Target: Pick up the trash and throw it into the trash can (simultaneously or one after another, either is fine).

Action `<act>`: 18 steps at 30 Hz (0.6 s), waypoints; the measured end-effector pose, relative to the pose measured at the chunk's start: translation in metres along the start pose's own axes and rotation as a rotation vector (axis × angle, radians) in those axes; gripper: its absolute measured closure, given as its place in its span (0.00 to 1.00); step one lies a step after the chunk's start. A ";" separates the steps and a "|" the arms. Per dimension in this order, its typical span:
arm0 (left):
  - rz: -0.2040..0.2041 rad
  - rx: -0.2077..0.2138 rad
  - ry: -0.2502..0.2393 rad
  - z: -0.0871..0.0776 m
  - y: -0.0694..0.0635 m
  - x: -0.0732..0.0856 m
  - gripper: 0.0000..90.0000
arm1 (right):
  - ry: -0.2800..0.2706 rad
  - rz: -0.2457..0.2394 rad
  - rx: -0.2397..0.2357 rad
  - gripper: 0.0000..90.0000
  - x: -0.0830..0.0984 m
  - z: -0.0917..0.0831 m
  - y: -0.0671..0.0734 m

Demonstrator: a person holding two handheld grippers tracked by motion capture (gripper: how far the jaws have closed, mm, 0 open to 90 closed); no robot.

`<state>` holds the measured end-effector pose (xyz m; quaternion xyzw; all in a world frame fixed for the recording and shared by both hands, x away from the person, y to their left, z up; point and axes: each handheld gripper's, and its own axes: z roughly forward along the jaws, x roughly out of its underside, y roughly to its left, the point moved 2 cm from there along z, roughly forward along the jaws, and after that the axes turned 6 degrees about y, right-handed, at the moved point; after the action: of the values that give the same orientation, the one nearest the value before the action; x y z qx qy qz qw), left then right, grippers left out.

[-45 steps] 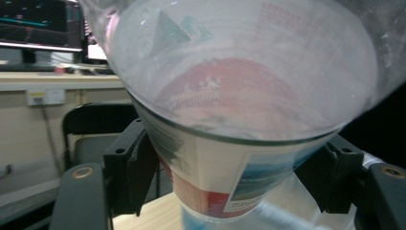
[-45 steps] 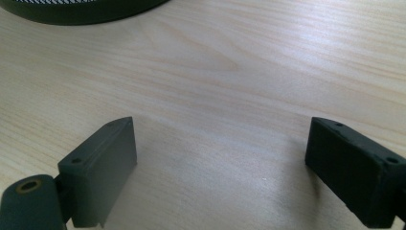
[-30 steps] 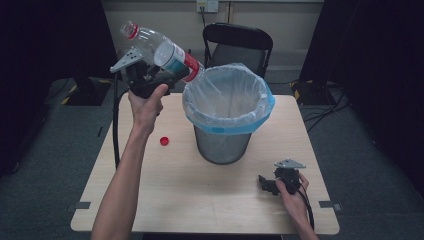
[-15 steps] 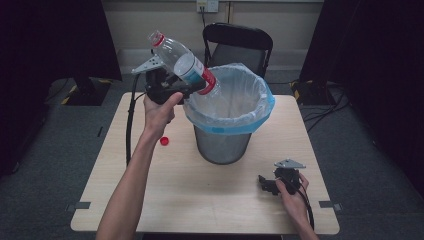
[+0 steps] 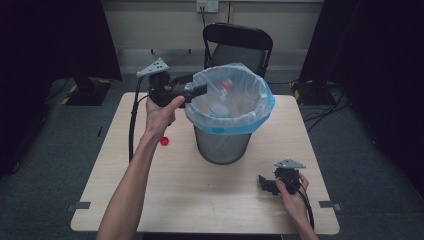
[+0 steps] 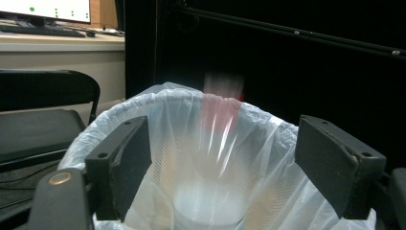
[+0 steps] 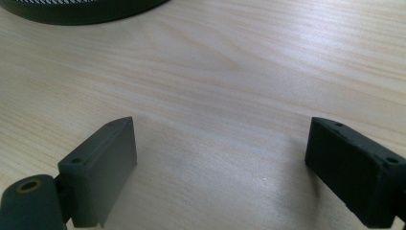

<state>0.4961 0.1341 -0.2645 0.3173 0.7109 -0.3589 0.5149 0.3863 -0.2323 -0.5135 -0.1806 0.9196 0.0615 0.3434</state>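
Note:
A clear plastic bottle [image 5: 220,98] with a red label lies inside the bin [image 5: 222,145], which is lined with a clear and blue bag. In the left gripper view the bottle [image 6: 219,120] is a blurred streak dropping past the jaws into the bag. My left gripper [image 5: 196,85] is held level at the bin's left rim. Its jaws have just been opening and the pads press on nothing. In its own view the left gripper [image 6: 225,148] stands wide over the bag. My right gripper [image 5: 263,184] rests open low over the table at the front right, its jaws [image 7: 220,163] bare.
A red bottle cap [image 5: 164,141] lies on the wooden table [image 5: 165,200] left of the bin. A black chair [image 5: 235,42] stands behind the table. Dark curtains hang at both sides.
The left gripper came down and right to the bin's rim with the bottle, then let it go; the bottle now lies in the bin. The right gripper has not moved.

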 end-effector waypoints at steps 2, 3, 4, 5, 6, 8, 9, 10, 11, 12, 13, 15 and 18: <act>0.001 -0.005 -0.003 -0.001 0.001 0.000 0.21 | 0.000 -0.001 0.001 0.11 0.000 0.000 0.000; 0.001 -0.004 0.000 -0.002 0.001 0.000 0.21 | 0.000 -0.001 0.001 0.11 0.000 0.000 0.000; 0.000 -0.002 0.002 -0.003 0.002 0.000 0.21 | 0.000 -0.001 0.001 0.11 0.000 0.000 0.000; 0.001 -0.003 0.003 -0.004 0.002 0.000 0.21 | 0.000 -0.001 0.001 0.11 0.000 0.000 0.000; -0.001 -0.001 0.002 -0.005 0.002 0.000 0.21 | 0.000 0.000 0.000 0.11 0.000 0.000 0.000; -0.002 -0.016 0.008 -0.008 0.004 0.000 0.21 | 0.000 -0.001 0.000 0.11 0.000 0.000 0.000; 0.001 -0.023 0.007 -0.011 0.004 -0.001 0.21 | 0.000 -0.001 0.001 0.11 0.000 0.000 0.000; 0.002 -0.029 0.004 -0.013 0.005 -0.001 0.21 | 0.000 -0.001 0.000 0.11 0.000 0.000 0.000; 0.002 -0.034 0.003 -0.016 0.006 -0.001 0.22 | 0.000 -0.001 0.001 0.11 0.000 0.000 0.000; -0.003 -0.038 -0.002 -0.017 0.007 -0.001 0.22 | 0.000 -0.001 0.001 0.11 0.000 0.000 0.000; 0.004 -0.043 -0.001 -0.020 0.008 0.000 0.23 | 0.000 -0.001 0.001 0.11 0.000 0.000 0.000; 0.004 -0.059 -0.004 -0.025 0.011 0.001 0.24 | 0.000 -0.002 0.001 0.11 0.000 0.000 0.000; 0.003 -0.074 -0.004 -0.033 0.014 0.004 0.24 | 0.000 -0.001 0.001 0.11 0.000 0.000 0.000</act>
<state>0.4901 0.1696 -0.2641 0.2983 0.7223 -0.3323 0.5281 0.3862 -0.2323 -0.5136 -0.1811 0.9195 0.0610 0.3436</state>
